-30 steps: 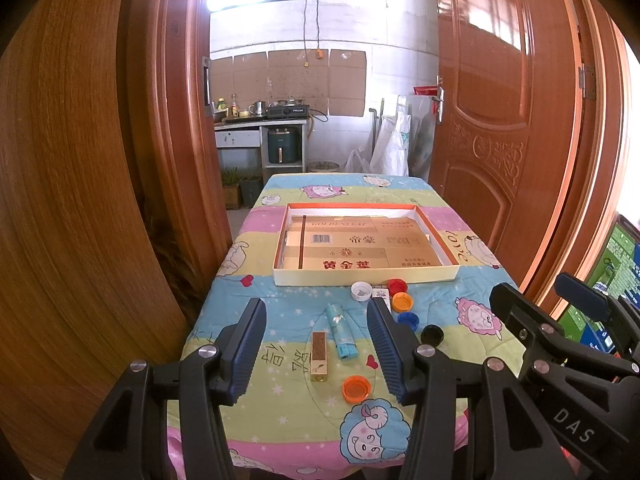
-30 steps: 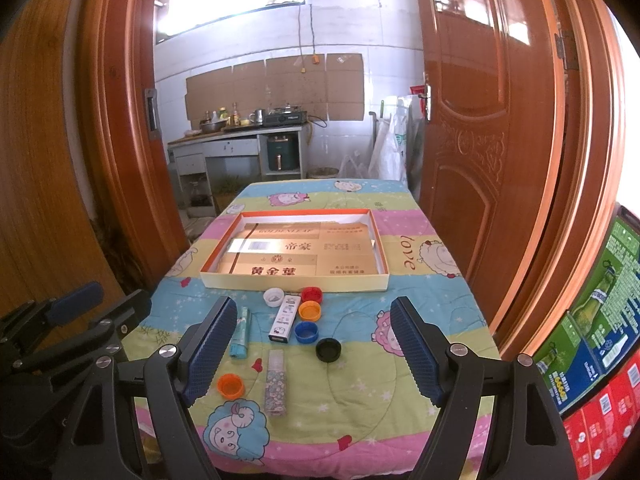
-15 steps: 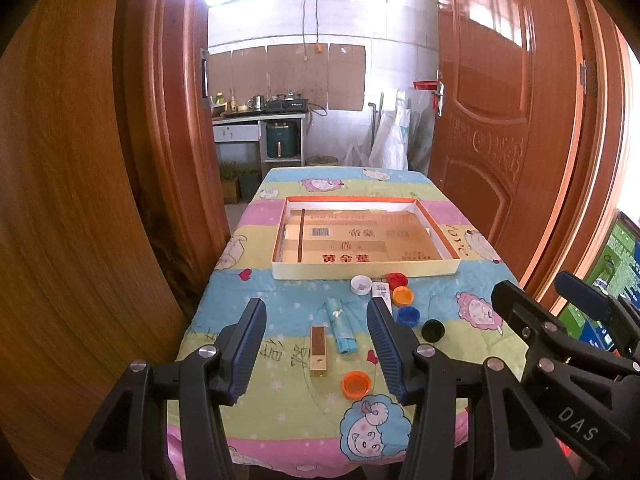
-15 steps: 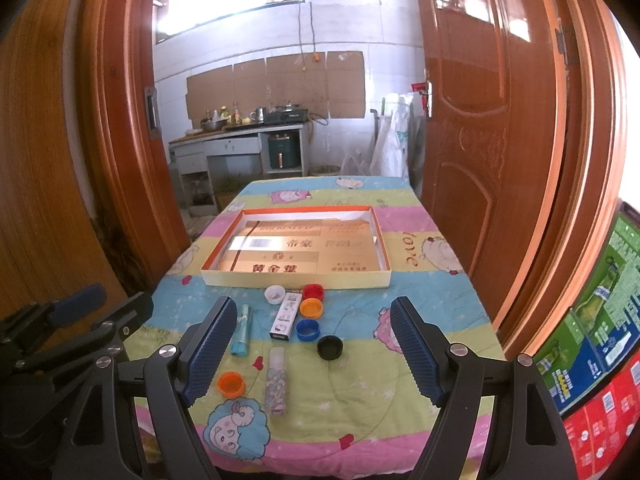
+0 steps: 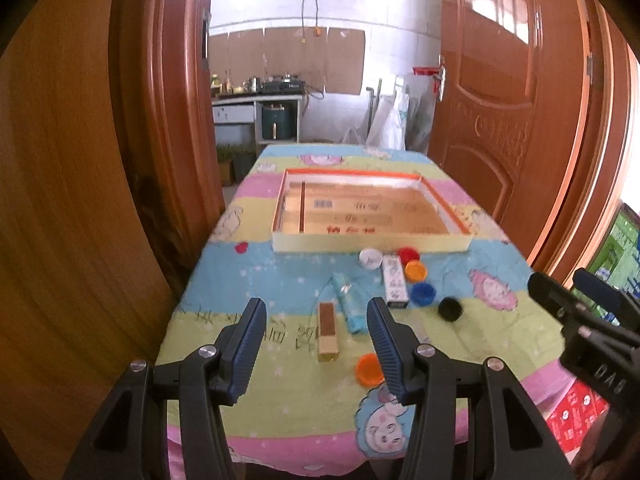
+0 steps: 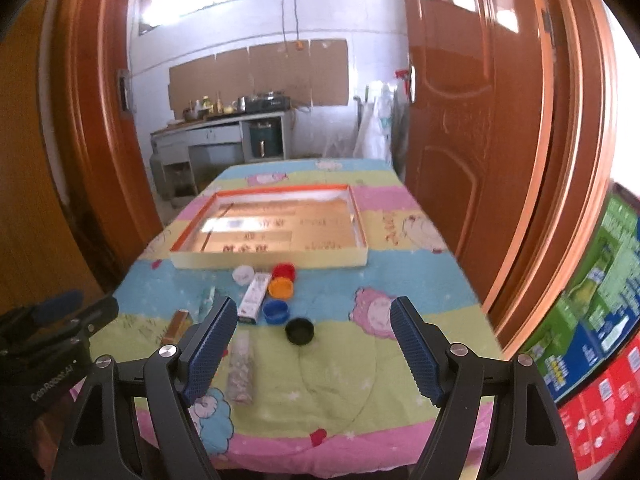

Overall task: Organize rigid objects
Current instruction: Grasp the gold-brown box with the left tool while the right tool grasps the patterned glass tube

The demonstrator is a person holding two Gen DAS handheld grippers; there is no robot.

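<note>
- While both grippers hang above the near end of the table, the left gripper has its fingers wide apart and holds nothing.
- The right gripper is also wide open and empty.
- A brown box, a blue tube and an orange cap lie between the left fingers in the view.
- A white box and four caps lie just before the flat tray.
- The black cap lies apart.
</note>
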